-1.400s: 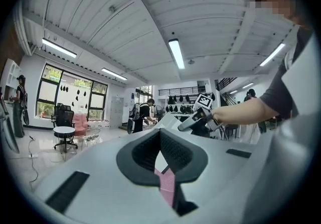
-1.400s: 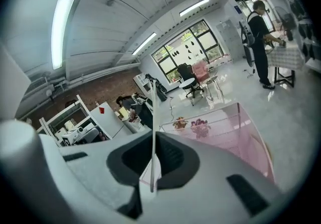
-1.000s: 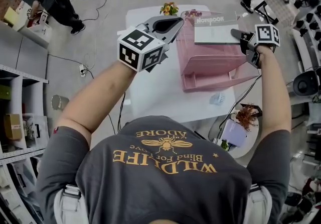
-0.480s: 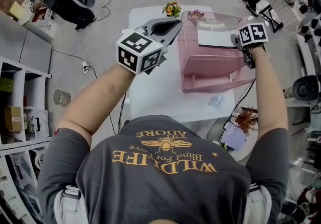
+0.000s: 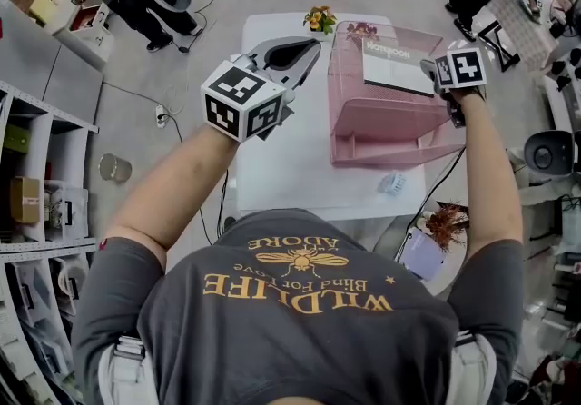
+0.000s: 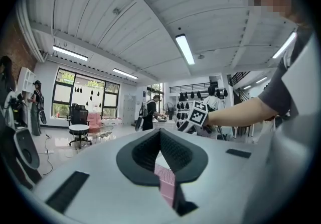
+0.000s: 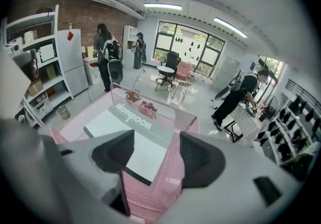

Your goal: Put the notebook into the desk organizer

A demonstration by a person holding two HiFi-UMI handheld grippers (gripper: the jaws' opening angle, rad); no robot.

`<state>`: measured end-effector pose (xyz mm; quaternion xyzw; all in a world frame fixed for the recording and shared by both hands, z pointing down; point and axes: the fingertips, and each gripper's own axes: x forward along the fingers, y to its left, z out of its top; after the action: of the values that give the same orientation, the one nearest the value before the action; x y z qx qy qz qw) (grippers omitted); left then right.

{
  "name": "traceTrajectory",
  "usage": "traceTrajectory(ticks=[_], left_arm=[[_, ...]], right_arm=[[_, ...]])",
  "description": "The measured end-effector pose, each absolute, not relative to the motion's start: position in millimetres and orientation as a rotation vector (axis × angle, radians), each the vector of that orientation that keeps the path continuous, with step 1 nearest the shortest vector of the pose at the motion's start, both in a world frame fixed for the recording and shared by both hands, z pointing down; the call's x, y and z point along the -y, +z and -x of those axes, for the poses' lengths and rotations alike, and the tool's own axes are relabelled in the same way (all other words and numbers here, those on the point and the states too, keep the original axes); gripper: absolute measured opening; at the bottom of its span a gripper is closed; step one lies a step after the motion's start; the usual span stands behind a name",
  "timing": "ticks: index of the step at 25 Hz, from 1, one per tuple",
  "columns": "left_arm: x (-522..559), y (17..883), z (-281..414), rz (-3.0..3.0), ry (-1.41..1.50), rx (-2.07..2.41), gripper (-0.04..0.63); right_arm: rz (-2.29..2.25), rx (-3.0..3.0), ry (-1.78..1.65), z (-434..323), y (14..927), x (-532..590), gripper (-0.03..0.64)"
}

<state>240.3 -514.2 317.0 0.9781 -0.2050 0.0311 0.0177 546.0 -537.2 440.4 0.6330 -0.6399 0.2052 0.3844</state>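
The grey notebook [image 5: 396, 67] lies tilted in the top of the pink mesh desk organizer [image 5: 381, 126] on the white table [image 5: 281, 167]. My right gripper [image 5: 430, 70] is at the notebook's right edge. In the right gripper view its jaws are opening around the notebook's near corner [image 7: 128, 132] and the organizer's mesh wall [image 7: 173, 165], with the pads [image 7: 113, 150] off both. My left gripper [image 5: 309, 44] hangs raised over the table, left of the organizer. Its jaws [image 6: 160, 131] meet at the tips with nothing held.
A small flower pot [image 5: 320, 19] stands at the table's far edge, and a small pale object [image 5: 392, 182] lies near the front right corner. A potted plant [image 5: 445, 212] sits below the table's right side. Shelving [image 5: 36, 167] lines the left; people stand further off.
The right gripper's jaws have spread and let go of the notebook, which now rests tilted in the organizer. The left gripper stayed raised and shifted slightly left.
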Motion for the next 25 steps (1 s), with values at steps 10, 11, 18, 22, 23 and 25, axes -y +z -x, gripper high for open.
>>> traceTrajectory(ticks=[10,11,18,22,23,25], left_arm=[[493,290,-176,-3.051,0.004,0.712,0.0],[490,286,-164,-3.053,-0.01,0.721,0.0],[478,274,-66,-3.047,-0.028,0.78,0.0],[479,278,-4,-3.028,-0.019,0.803,0.0],[478,280,10,-3.023,-0.019,0.806,0.0],[474,284,35,-3.019,-0.014,0.811,0.0]], right_arm=[[-1.671,2.073,0.359,-436,336,518,0.267],[-1.669,2.133,0.323,-417,323,515,0.267],[-1.65,2.469,0.14,-278,266,489,0.163],[-1.641,2.585,0.122,-204,268,477,0.033],[-1.636,2.605,0.12,-187,272,473,0.006],[-1.618,2.63,0.119,-157,282,465,0.002]])
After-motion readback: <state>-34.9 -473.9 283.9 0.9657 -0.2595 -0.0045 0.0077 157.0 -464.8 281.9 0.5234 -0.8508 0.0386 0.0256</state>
